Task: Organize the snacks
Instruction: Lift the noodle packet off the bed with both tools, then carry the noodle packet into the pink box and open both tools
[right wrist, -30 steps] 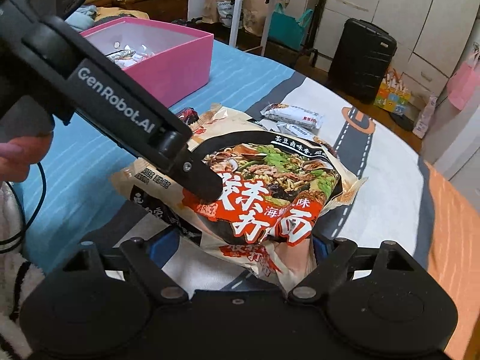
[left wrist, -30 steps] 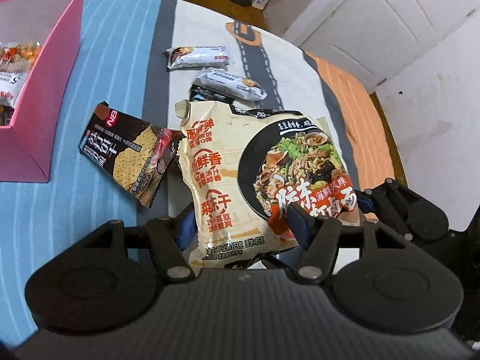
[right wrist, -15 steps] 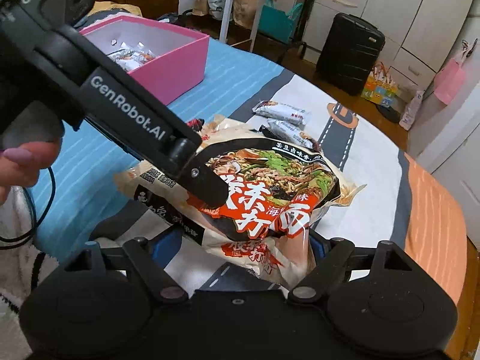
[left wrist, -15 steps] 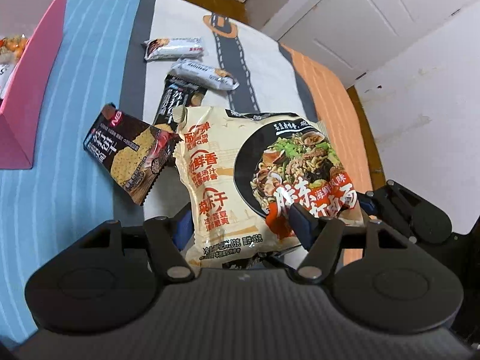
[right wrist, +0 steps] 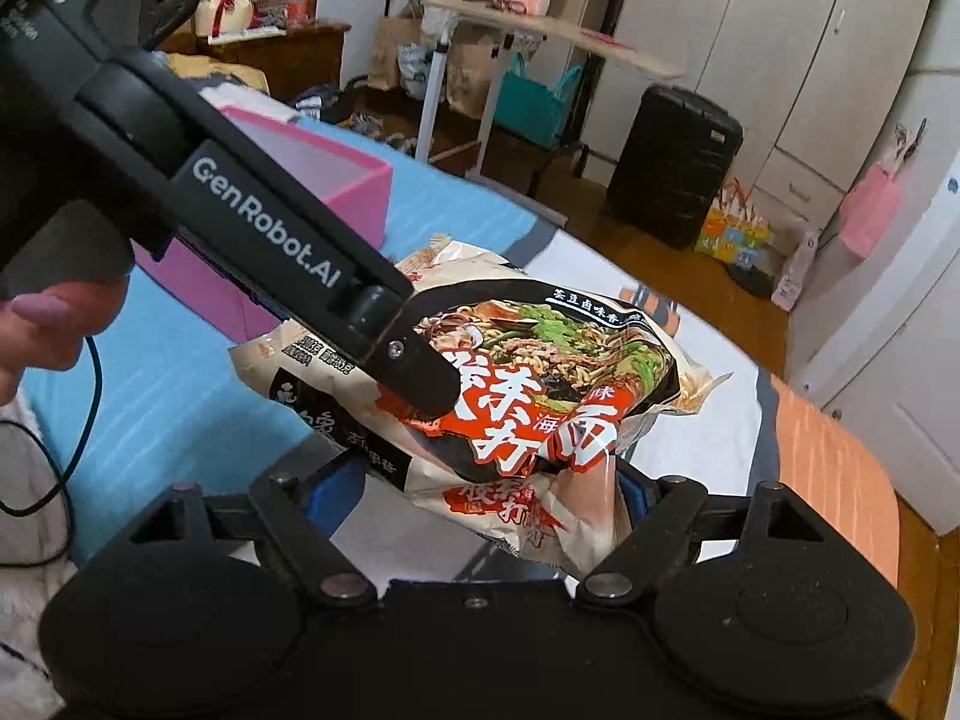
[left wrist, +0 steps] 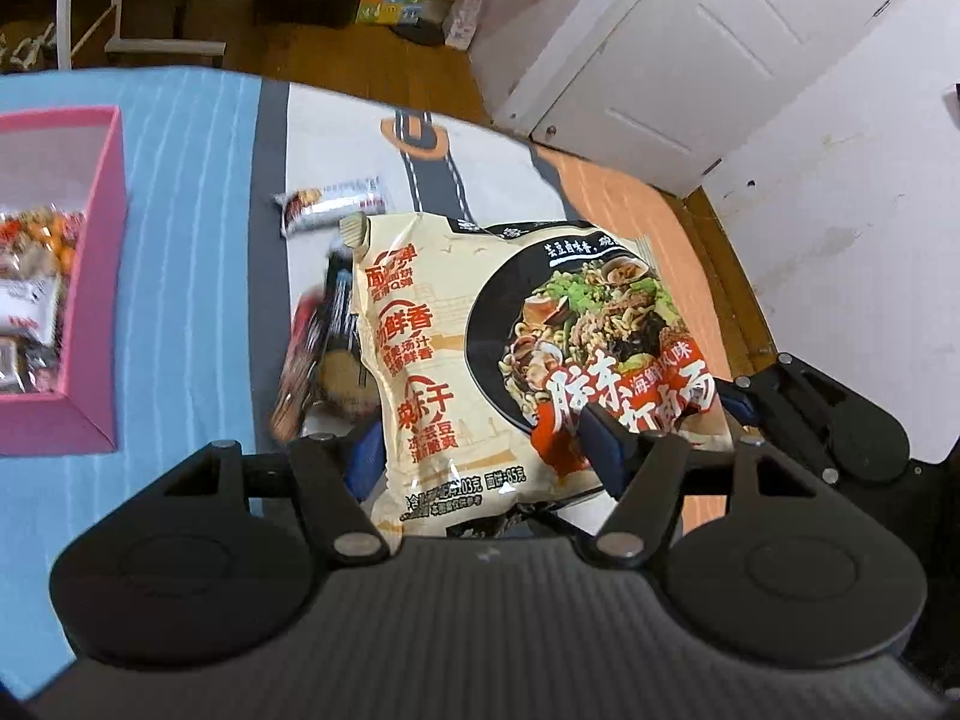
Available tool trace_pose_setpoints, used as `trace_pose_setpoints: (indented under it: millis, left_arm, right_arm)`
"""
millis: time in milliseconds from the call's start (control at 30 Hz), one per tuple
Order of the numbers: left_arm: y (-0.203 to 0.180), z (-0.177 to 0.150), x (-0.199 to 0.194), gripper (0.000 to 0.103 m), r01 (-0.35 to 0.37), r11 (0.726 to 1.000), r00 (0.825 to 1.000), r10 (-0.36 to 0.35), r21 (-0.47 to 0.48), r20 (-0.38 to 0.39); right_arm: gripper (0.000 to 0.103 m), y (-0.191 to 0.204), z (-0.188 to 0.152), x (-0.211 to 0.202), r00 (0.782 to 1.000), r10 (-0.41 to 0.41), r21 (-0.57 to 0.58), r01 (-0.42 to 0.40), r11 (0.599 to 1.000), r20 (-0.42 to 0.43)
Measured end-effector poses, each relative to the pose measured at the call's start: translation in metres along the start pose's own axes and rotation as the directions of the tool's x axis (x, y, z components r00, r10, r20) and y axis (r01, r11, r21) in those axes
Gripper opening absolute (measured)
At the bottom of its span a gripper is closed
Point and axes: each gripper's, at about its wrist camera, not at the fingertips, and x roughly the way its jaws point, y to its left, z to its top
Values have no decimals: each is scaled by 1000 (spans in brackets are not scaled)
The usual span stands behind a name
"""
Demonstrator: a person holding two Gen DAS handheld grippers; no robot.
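One noodle pack (left wrist: pixel 516 360) – both grippers, L (left wrist: pixel 486 459) & R (right wrist: pixel 489 489), clamped on it – one pink box (left wrist: pixel 96 276).

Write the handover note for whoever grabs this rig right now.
Left tongs: clamped on the noodle packet, near edge.
Right tongs: gripping the same packet from the other side; packet is off the bedspread, held by both.
Pink box: to the left, already holds several snacks.
Left to do: put the packet in the box, then the dark cracker pack and the small white bar lying on the bedspread.
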Motion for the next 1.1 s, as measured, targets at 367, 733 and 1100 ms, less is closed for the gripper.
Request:
trace_pose_setpoints:
  millis: [367, 733, 1100]
  left_arm:
    - [-2, -4, -53, 65, -92, 996, 996, 92, -11, 15]
    - [25, -26, -115, 66, -214, 970, 974, 221, -114, 49]
    - [97, -4, -153, 66, -260, 946, 951, 285, -197, 117]
  right_arm:
    - [86, 16, 22, -18, 997, 78, -26, -78, 997, 28]
    - [86, 58, 47, -19, 976, 214, -105, -209, 972, 38]
    - [86, 91, 102, 10, 939, 321, -264, -282, 922, 119]
